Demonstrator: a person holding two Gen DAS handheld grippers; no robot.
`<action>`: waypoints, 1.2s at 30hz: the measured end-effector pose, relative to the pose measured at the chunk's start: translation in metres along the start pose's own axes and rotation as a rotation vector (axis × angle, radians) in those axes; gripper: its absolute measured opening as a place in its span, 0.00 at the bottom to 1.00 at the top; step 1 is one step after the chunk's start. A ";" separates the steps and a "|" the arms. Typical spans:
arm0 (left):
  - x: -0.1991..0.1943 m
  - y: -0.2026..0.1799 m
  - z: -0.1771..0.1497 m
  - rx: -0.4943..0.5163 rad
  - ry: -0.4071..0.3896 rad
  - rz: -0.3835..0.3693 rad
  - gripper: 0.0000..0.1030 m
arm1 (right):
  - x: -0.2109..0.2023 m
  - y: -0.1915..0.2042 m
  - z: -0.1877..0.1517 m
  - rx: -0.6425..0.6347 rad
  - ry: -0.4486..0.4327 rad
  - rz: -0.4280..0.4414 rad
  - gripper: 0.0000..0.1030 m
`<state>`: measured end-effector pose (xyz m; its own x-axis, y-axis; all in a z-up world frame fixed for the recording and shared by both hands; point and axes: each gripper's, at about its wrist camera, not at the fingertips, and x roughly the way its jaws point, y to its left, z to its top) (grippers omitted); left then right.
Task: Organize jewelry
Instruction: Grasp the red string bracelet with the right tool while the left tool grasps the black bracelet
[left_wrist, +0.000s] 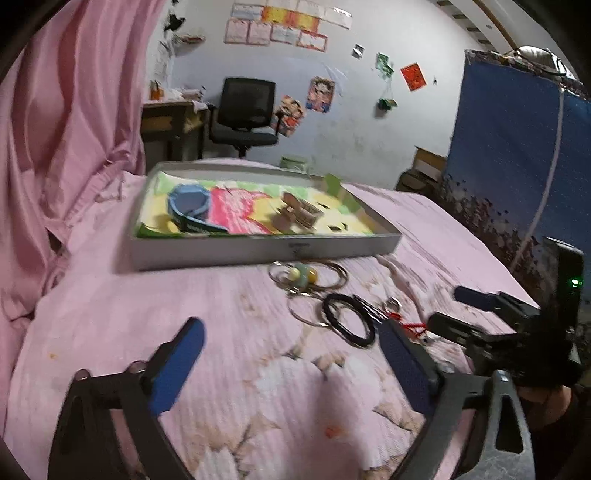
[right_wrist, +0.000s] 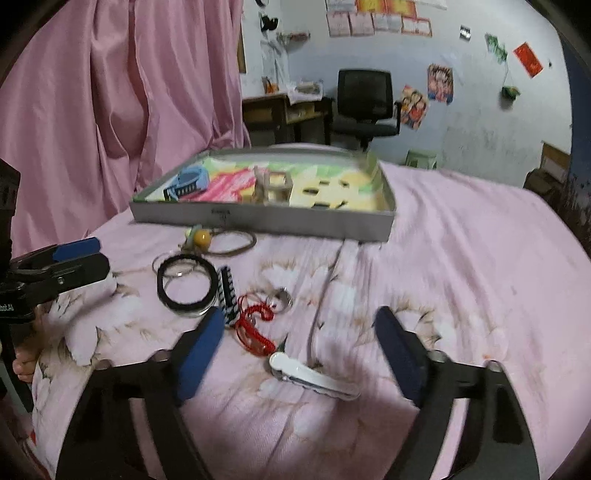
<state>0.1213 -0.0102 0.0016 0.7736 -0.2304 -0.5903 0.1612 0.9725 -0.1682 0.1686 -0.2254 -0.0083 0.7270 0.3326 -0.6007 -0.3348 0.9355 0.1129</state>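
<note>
Jewelry (right_wrist: 207, 284) strewn before tray (right_wrist: 258, 218) — tray's long axis crosswise, both claws (left_wrist: 291, 360) (right_wrist: 299, 343) released

Loose bangles (right_wrist: 186, 284) and cords (right_wrist: 255, 325) before shallow tray (right_wrist: 258, 218)

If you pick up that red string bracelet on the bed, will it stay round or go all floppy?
Probably floppy: the red string bracelet already lies in a crooked, squashed loop on the bedspread, not a neat circle like the black bangle beside it. It looks like thin cord, so likely very light and dangly. It shouldn't roll away.
</note>
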 end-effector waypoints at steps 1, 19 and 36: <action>0.003 -0.002 0.000 0.001 0.015 -0.013 0.77 | 0.003 0.001 -0.001 0.000 0.010 0.011 0.69; 0.054 -0.013 0.007 -0.112 0.208 -0.157 0.24 | 0.031 0.014 -0.009 -0.005 0.111 0.086 0.41; 0.053 -0.019 0.007 -0.136 0.210 -0.124 0.05 | 0.016 0.015 -0.009 -0.006 0.057 0.118 0.07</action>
<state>0.1640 -0.0406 -0.0209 0.6068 -0.3635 -0.7068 0.1525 0.9260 -0.3454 0.1698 -0.2075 -0.0231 0.6474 0.4328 -0.6273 -0.4195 0.8896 0.1807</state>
